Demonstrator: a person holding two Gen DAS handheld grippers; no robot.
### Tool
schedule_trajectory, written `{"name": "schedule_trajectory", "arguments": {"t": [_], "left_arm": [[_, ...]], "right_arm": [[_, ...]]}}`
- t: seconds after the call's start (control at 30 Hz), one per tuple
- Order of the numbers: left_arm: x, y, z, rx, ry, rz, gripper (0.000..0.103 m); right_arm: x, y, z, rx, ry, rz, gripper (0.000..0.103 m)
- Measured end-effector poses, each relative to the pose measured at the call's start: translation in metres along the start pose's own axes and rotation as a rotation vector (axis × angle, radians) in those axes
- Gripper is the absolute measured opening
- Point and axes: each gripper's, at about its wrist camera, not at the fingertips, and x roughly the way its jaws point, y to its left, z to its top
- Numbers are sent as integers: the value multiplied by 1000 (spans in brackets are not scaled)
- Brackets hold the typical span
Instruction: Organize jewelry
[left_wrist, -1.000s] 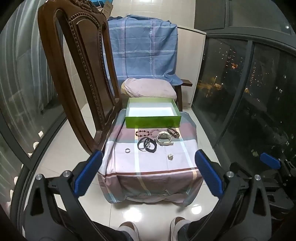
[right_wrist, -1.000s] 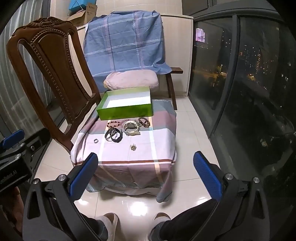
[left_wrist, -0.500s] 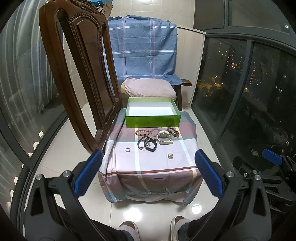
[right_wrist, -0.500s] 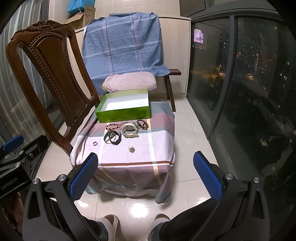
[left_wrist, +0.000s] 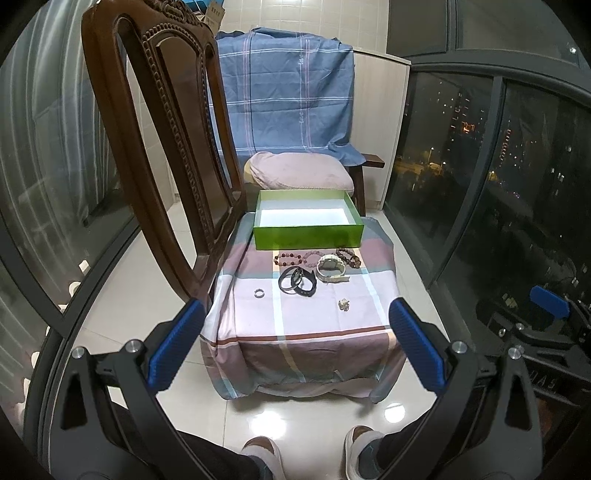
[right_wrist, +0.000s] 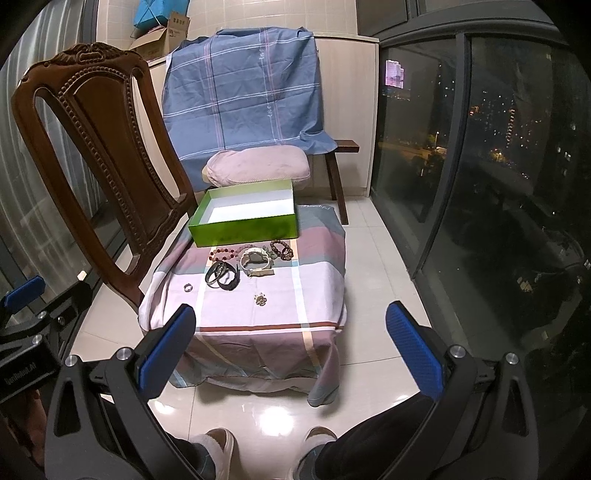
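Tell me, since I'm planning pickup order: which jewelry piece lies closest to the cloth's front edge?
The small flower-shaped brooch, alone right of centre. The ring lies slightly farther back on the left; the bracelets sit nearer the green box.

Lit from overhead by indoor light, glaring in bright spots on the glossy floor tiles (left_wrist: 266, 424) and blowing out the white inside of the green box (right_wrist: 251, 210). Showing dark night glass (right_wrist: 498, 147) dotted with city lights. Bending straight lines strongly near the edges, vignetting to black in the corners; staying sharp at centre.
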Motion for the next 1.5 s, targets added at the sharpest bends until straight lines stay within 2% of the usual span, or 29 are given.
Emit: {"name": "schedule_trajectory", "arguments": {"t": [0.53, 0.8, 0.93, 1.07, 1.33, 1.4, 1.5], "left_arm": [[-4, 3, -3, 21, 2, 11, 99], [6, 9, 0, 9, 17, 14, 99], [11, 8, 5, 24, 43, -8, 99], [13, 5, 9, 62, 41, 23, 99], [26, 20, 20, -40, 86, -36, 99], [29, 20, 24, -28, 97, -23, 99], [37, 18, 35, -3, 139, -44, 99]], "right_arm": [[-5, -3, 1, 13, -17, -1, 100], [9, 1, 7, 0, 3, -11, 100], [13, 3, 12, -6, 10, -11, 100], [16, 6, 16, -25, 14, -20, 100], [28, 5, 25, -43, 28, -11, 100], [32, 4, 28, -43, 30, 1, 100], [33, 1, 31, -31, 8, 23, 100]]}}
